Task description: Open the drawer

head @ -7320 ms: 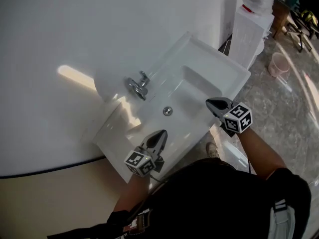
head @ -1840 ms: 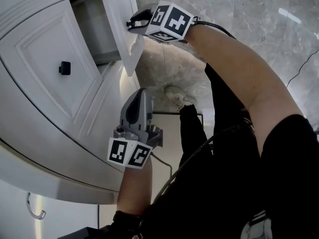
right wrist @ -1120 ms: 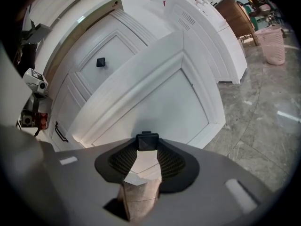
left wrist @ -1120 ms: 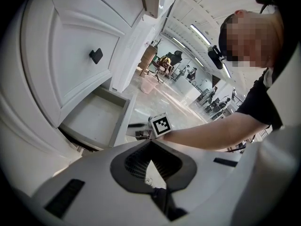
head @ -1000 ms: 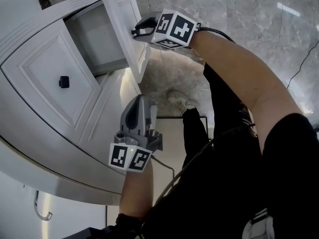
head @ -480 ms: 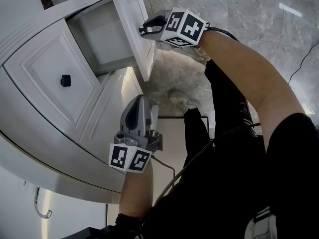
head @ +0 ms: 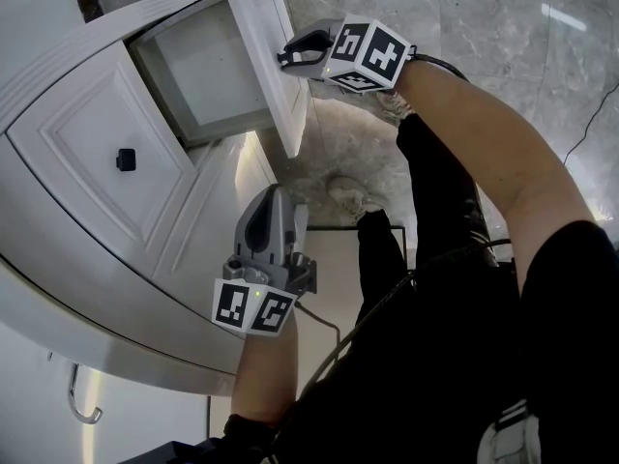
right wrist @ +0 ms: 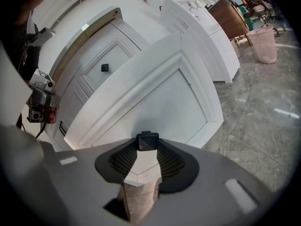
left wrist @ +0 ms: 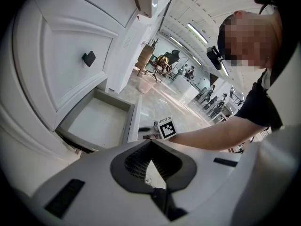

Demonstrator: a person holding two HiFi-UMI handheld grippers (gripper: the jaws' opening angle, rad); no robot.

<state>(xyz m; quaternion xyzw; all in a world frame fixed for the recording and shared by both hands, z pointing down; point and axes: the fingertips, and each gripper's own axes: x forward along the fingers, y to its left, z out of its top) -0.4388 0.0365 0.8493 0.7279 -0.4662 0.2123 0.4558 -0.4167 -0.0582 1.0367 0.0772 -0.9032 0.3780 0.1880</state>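
The white drawer (head: 208, 66) of the vanity stands pulled out, with its empty inside showing. Its panelled front (head: 271, 56) faces my right gripper (head: 290, 51), which is shut on the small black knob (right wrist: 147, 141) in the middle of that front (right wrist: 160, 93). The pads sit on either side of the knob. My left gripper (head: 274, 193) hangs lower, in front of the cabinet side, touching nothing and with its fingers together. In the left gripper view, past the left gripper (left wrist: 150, 144), the open drawer (left wrist: 101, 124) and the right gripper's marker cube (left wrist: 165, 127) show.
Beside the open drawer is a closed panelled front with its own black knob (head: 124, 159). Grey marble floor (head: 464, 27) lies under the drawer front, and a shoe (head: 348, 193) stands near it. A metal hook (head: 82, 409) hangs on the cabinet side. A pink bin (right wrist: 265, 44) stands far off.
The drawer has slid further out of the cabinet, and my right gripper has moved with its knob, rightward in the head view. The left gripper has stayed put.
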